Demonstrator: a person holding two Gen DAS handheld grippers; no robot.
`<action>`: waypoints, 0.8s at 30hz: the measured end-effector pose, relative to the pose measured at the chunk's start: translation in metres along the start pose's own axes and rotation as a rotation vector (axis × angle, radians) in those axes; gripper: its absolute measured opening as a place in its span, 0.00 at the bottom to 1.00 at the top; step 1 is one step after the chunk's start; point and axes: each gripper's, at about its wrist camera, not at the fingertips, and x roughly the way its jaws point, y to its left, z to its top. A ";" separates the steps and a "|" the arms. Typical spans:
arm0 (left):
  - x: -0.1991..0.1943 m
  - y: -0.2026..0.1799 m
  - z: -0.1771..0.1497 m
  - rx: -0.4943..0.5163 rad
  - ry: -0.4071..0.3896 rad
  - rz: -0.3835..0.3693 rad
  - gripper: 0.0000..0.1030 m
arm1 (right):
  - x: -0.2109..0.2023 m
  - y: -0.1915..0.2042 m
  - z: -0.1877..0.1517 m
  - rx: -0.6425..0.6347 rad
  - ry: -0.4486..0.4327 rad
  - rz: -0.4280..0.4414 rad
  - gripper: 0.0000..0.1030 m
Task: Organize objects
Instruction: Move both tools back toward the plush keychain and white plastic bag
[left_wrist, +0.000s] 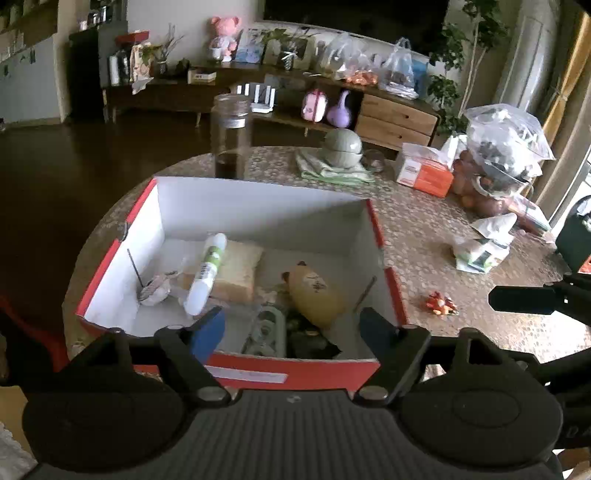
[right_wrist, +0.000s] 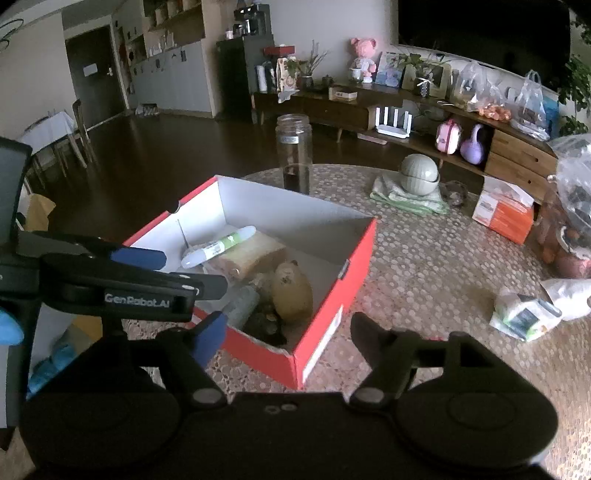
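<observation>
Left wrist view shows the left gripper (left_wrist: 291, 328) poised over the near edge of the red box (left_wrist: 391, 291), fingers spread wide and empty. Inside lie a white tube (left_wrist: 207, 273), a sponge (left_wrist: 236, 273) and a yellow toy (left_wrist: 317, 295). A small orange toy (left_wrist: 441, 303) sits loose on the surface (left_wrist: 424, 236), right of the box. I'd send the right gripper (right_wrist: 286, 334), also wide open and empty, low beside the box's near corner, to pinch that toy across its narrow width.

Dim daylight from right, fisheye-warped edges
</observation>
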 end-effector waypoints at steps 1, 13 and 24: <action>-0.002 -0.004 -0.001 0.006 -0.001 -0.006 0.79 | -0.003 -0.002 -0.002 0.005 -0.003 0.000 0.75; 0.001 -0.060 -0.015 0.051 0.000 -0.078 0.93 | -0.042 -0.060 -0.030 0.057 -0.040 -0.052 0.86; 0.025 -0.128 -0.024 0.131 -0.005 -0.144 1.00 | -0.057 -0.132 -0.065 0.132 -0.027 -0.121 0.87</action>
